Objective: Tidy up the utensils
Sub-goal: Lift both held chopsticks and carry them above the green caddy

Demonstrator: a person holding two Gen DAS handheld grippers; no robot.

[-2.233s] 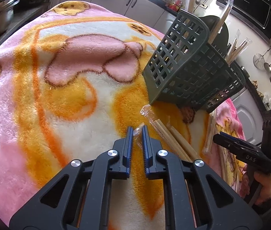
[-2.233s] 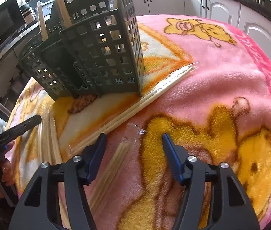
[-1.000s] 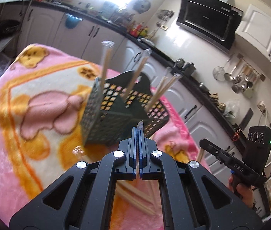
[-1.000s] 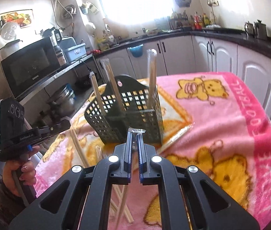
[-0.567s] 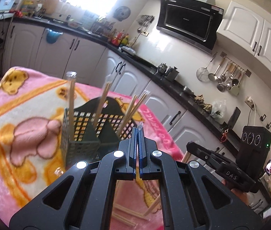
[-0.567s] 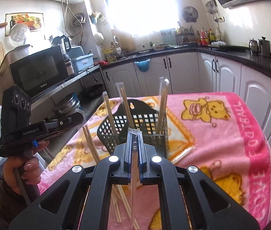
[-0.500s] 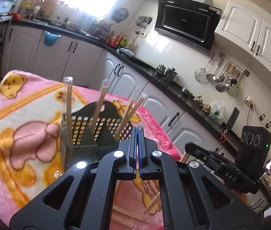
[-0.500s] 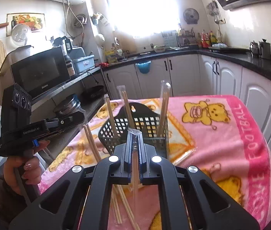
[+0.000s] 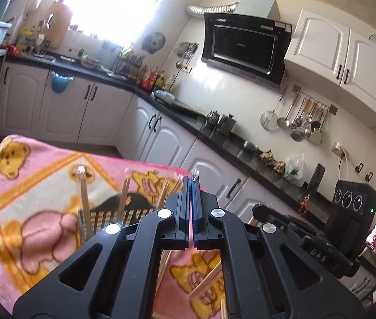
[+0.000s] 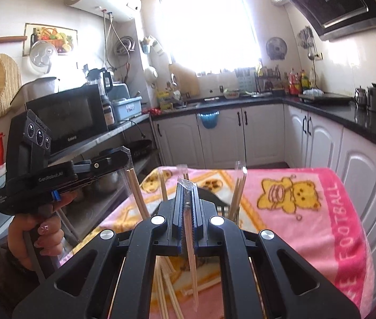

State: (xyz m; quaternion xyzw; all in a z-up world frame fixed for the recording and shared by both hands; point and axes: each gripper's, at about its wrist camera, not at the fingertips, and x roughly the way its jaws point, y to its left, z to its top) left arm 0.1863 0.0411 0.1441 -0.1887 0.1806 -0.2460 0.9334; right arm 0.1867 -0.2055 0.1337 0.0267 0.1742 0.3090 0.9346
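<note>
Left gripper (image 9: 191,183): jaws pinched on a wrapped chopstick pair (image 9: 195,172), held raised above the dark utensil basket (image 9: 124,214) on the pink blanket (image 9: 39,186). Right gripper (image 10: 186,194): jaws clamped on a second wrapped pair (image 10: 189,228), likewise raised above the basket (image 10: 210,194). Upright wrapped pairs (image 10: 237,194) stand inside the basket; loose pairs (image 10: 166,287) lie on the blanket beside it.

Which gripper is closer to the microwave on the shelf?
Left. The left gripper hangs beyond the edge of the blanket, on the side of the microwave; the right gripper is over the blanket, farther away.
</note>
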